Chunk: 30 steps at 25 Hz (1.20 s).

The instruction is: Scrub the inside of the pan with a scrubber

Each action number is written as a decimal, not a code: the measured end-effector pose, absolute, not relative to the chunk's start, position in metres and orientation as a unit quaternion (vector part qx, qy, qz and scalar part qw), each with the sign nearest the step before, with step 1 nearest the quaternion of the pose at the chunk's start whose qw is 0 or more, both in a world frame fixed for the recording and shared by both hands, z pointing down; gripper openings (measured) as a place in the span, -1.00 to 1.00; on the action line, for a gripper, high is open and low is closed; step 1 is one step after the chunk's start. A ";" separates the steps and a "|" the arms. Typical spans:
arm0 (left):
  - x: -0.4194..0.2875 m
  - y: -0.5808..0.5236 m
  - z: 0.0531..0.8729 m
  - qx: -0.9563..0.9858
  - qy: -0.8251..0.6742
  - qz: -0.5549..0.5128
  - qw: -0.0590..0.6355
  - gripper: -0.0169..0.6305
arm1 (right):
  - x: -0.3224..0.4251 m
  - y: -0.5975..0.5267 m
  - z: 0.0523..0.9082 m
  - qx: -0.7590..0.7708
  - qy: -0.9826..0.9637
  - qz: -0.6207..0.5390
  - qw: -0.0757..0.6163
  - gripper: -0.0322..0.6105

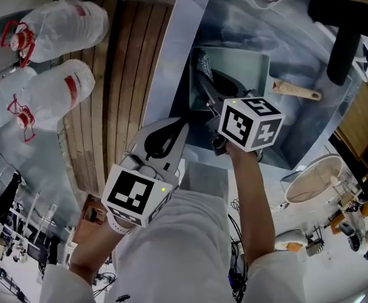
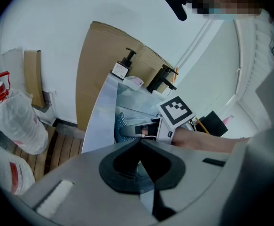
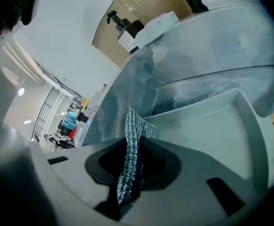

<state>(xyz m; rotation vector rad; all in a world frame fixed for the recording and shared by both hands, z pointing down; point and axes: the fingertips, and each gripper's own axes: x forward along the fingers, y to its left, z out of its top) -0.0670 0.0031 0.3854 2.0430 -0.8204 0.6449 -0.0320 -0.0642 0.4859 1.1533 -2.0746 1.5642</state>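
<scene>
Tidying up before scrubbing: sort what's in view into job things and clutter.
Job:
scrubber, shut in the right gripper
pan, in the sink

Lying about:
left gripper, shut, empty
wooden handle in the sink
bags
pump bottle
tub

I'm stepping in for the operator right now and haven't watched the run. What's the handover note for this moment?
Left gripper: fingers shut on nothing, held back at the near edge of the sink.
Right gripper: shut on the scrubber, reaching into the sink at the left edge of the pan.
Pan: sits upright in the sink, with neither gripper holding it.
Done: the scrubber is gripped and at the pan.
Left: scrub the pan's inside. The views don't show whether the scrubber is touching the pan, or whether any scrubbing is done.
</scene>
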 end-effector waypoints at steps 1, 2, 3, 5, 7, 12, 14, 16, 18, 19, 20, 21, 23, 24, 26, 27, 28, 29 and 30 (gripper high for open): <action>-0.067 0.004 0.385 0.812 -0.327 0.256 0.411 -0.93 | -0.029 -0.063 0.483 0.403 -0.718 0.550 0.138 -0.71; -0.066 0.004 0.384 0.812 -0.327 0.255 0.410 -0.93 | -0.024 -0.062 0.481 0.406 -0.715 0.554 0.129 -0.72; -0.064 0.003 0.384 0.814 -0.327 0.253 0.408 -0.93 | -0.018 -0.063 0.478 0.411 -0.713 0.555 0.122 -0.72; -0.060 0.002 0.381 0.818 -0.324 0.250 0.405 -0.93 | -0.007 -0.065 0.472 0.421 -0.713 0.549 0.117 -0.72; -0.059 0.004 0.378 0.819 -0.324 0.248 0.403 -0.93 | 0.004 -0.062 0.466 0.432 -0.714 0.537 0.121 -0.72; -0.059 0.009 0.378 0.820 -0.322 0.250 0.402 -0.93 | 0.036 -0.056 0.453 0.474 -0.713 0.493 0.156 -0.72; -0.059 0.011 0.378 0.820 -0.321 0.252 0.402 -0.93 | 0.048 -0.053 0.451 0.490 -0.708 0.480 0.168 -0.72; -0.059 0.012 0.377 0.820 -0.320 0.253 0.402 -0.93 | 0.060 -0.050 0.451 0.499 -0.706 0.467 0.184 -0.72; -0.058 0.013 0.377 0.821 -0.318 0.254 0.401 -0.93 | 0.069 -0.048 0.454 0.505 -0.703 0.459 0.199 -0.72; -0.058 0.014 0.377 0.821 -0.317 0.255 0.401 -0.93 | 0.073 -0.047 0.456 0.509 -0.701 0.456 0.205 -0.72; -0.059 0.014 0.376 0.821 -0.316 0.256 0.400 -0.93 | 0.077 -0.046 0.458 0.513 -0.698 0.452 0.213 -0.71; -0.059 0.015 0.376 0.821 -0.316 0.257 0.399 -0.93 | 0.082 -0.045 0.459 0.517 -0.696 0.446 0.222 -0.72; -0.058 0.015 0.376 0.822 -0.317 0.257 0.398 -0.93 | 0.094 -0.043 0.462 0.525 -0.694 0.426 0.246 -0.72; -0.057 0.015 0.377 0.822 -0.316 0.257 0.398 -0.93 | 0.099 -0.042 0.463 0.528 -0.693 0.416 0.259 -0.72; -0.057 0.017 0.378 0.822 -0.315 0.258 0.398 -0.93 | 0.106 -0.040 0.467 0.530 -0.691 0.397 0.288 -0.72; -0.057 0.018 0.379 0.821 -0.315 0.259 0.399 -0.93 | 0.108 -0.039 0.470 0.530 -0.690 0.388 0.304 -0.72; -0.057 0.018 0.379 0.821 -0.315 0.260 0.400 -0.93 | 0.109 -0.037 0.474 0.530 -0.687 0.379 0.322 -0.72; -0.056 0.019 0.379 0.821 -0.314 0.260 0.400 -0.93 | 0.111 -0.036 0.478 0.533 -0.682 0.369 0.340 -0.72; -0.056 0.020 0.380 0.820 -0.314 0.261 0.400 -0.93 | 0.112 -0.035 0.481 0.536 -0.676 0.361 0.354 -0.72</action>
